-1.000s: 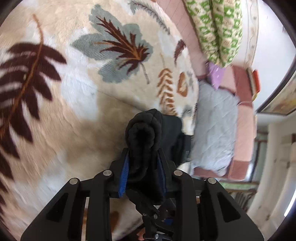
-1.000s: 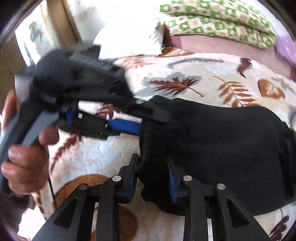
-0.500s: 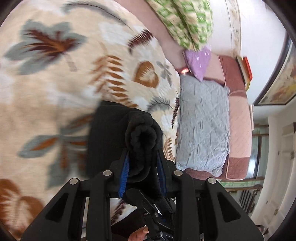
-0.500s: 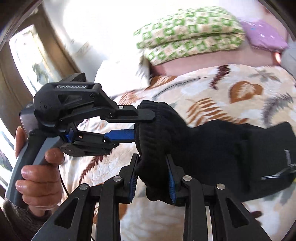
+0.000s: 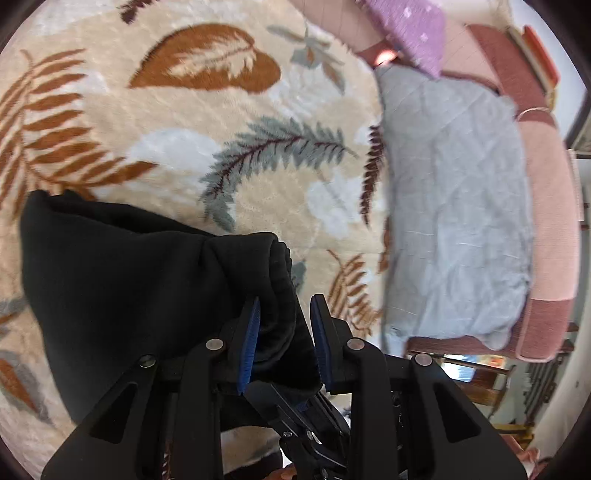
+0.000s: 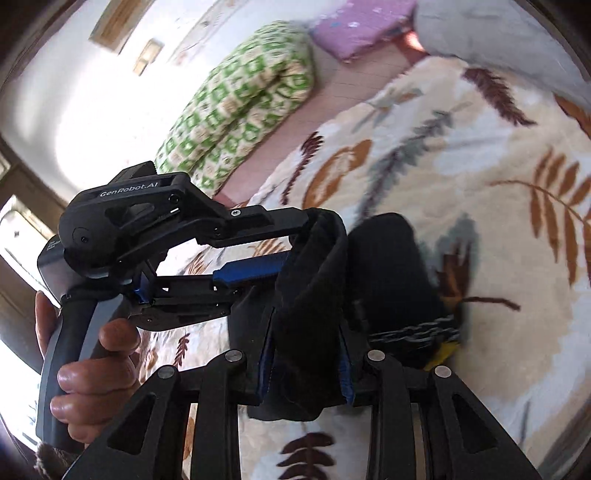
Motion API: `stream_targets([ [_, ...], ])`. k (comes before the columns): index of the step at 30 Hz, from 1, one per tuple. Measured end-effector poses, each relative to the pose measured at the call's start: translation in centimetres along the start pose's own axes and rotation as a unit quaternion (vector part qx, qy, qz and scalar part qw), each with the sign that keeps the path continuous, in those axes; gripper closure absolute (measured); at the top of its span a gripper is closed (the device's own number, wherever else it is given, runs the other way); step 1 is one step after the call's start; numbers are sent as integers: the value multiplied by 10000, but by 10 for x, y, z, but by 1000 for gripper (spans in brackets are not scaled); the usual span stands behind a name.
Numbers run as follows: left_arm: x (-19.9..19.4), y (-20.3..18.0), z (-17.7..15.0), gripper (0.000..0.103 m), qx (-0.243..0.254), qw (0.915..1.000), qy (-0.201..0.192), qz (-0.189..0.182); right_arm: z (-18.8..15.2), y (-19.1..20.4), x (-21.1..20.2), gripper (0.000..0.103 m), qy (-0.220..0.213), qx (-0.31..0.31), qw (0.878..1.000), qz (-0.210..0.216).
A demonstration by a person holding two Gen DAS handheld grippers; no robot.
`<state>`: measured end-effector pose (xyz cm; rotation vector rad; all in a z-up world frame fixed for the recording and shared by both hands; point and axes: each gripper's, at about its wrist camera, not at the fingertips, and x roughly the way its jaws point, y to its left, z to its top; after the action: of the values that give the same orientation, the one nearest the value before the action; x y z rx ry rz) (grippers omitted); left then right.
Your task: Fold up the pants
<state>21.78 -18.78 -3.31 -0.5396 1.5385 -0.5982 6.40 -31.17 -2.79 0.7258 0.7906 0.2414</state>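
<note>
**Black pants held between two grippers above leaf-print blanket**

At far left in the right wrist view, a person's hand [image 6: 88, 369] wraps the grey handle of the black left gripper [image 6: 295, 240], whose blue-padded fingers reach sideways and pinch a thick fold of the black knit pants [image 6: 314, 295]. In the left wrist view the same gripper [image 5: 284, 332] stands narrow, its left pad pressed to the rolled hem; whether the right pad touches cannot be told. The rest of the pants [image 5: 110, 288] spreads leftward over the cream plush blanket with brown and grey leaf print [image 5: 221, 129].

The black right gripper [image 6: 304, 369] has a bunched fold of the same fabric between its blue pads while its jaws are opening; the pads look close against the cloth.

Farther right, a grey quilted pillow [image 5: 454, 206] lies beside the blanket, near a purple cushion [image 5: 410, 29]. A green-and-white patterned bolster [image 6: 240, 99] lies at the blanket's far edge.
</note>
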Motion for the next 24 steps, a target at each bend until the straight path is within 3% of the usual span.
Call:
stream_targets([
  [3, 12, -5, 5, 78, 7, 9996, 89, 252, 5, -27, 4, 67, 38, 351, 9993, 153],
  [7, 11, -10, 6, 77, 13, 9994, 212, 269, 10, -47, 3, 65, 60, 697, 9963, 498],
  [8, 10, -12, 4, 77, 2, 9994, 233, 267, 11, -52, -2, 60, 33, 770, 9954, 567],
  [11, 3, -16, 2, 77, -59, 9993, 279, 236, 13, -61, -23, 52, -275, 837, 9950, 478],
  [14, -10, -23, -3, 77, -42, 9996, 279, -63, 20, -69, -43, 52, -455, 833, 9952, 230],
  [18, -47, -30, -12, 77, 118, 9996, 63, -259, 31, -63, -62, 52, -664, 635, 9955, 222],
  [22, -89, -13, -25, 49, 47, 9983, -544, -195, 43, -32, -52, 51, -488, 53, 9981, 374],
  [24, -102, 3, -33, 49, -29, 9968, -791, -73, 46, -10, -39, 51, -358, -410, 9983, 224],
])
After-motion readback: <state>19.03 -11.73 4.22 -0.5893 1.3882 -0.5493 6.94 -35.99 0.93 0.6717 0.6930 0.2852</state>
